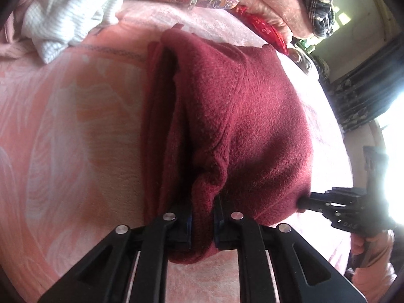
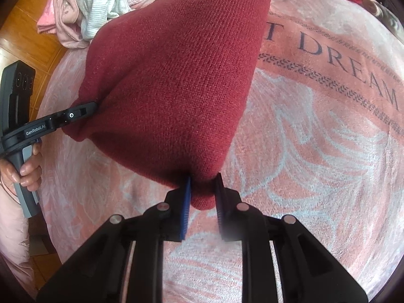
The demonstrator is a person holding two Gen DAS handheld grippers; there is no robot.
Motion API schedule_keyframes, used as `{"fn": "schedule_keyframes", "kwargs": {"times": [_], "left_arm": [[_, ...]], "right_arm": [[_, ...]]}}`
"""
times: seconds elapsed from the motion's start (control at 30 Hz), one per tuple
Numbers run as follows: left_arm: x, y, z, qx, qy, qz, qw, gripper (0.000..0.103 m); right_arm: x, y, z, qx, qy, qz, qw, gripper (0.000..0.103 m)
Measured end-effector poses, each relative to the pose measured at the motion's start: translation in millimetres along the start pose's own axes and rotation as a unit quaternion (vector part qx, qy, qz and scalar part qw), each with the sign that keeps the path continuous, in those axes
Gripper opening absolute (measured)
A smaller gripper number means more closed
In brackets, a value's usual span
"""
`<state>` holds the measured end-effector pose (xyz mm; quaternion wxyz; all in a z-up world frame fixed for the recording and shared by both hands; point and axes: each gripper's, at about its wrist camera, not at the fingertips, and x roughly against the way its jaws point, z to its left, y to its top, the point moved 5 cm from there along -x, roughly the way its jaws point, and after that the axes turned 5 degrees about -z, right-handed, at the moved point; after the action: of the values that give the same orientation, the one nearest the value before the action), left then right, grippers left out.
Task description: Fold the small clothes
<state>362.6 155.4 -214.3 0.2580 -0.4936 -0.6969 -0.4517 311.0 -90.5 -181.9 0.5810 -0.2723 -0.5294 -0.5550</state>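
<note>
I was working over a bed spread with a pink blanket patterned with pale leaves and lettered "DREAM". The maroon knit lay partly on it. At the far edge sat a heap of white and pink clothes, with a red cloth at the other side.

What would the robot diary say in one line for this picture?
step: folding | left gripper: shut on dark red knit garment | right gripper: shut on its other corner | garment: lifted over pink blanket | unfolded clothes pile: behind
</note>
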Motion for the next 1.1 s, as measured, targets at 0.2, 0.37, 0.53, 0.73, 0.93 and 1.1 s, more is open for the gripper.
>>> {"fn": "schedule_keyframes", "kwargs": {"times": [0.2,0.37,0.53,0.73,0.93,1.1], "left_arm": [[-3,1,-4,-0.006,0.009,-0.004,0.9999,0.016],[-3,0,-5,-0.01,0.009,-0.007,0.9999,0.017],[-1,-3,-8,-0.022,0.012,-0.011,0.9996,0.017],[-3,-4,-7,-0.024,0.007,-0.014,0.9996,0.017],[9,1,-6,-0.013,-0.004,-0.012,0.9998,0.028],[41,31,-12,-0.019,0.006,-0.048,0.9986,0.063]], "right_arm": [[4,-7,2,-0.005,-0.005,-0.004,1.0,0.017],[4,-9,5,-0.002,-0.018,-0.01,1.0,0.017],[1,-9,8,-0.005,-0.017,-0.011,1.0,0.017],[0,-11,9,0.0,-0.021,-0.018,1.0,0.017],[-1,-13,13,-0.001,-0.024,-0.021,0.999,0.018],[-1,-14,17,0.004,-0.03,-0.022,0.999,0.018]]}}
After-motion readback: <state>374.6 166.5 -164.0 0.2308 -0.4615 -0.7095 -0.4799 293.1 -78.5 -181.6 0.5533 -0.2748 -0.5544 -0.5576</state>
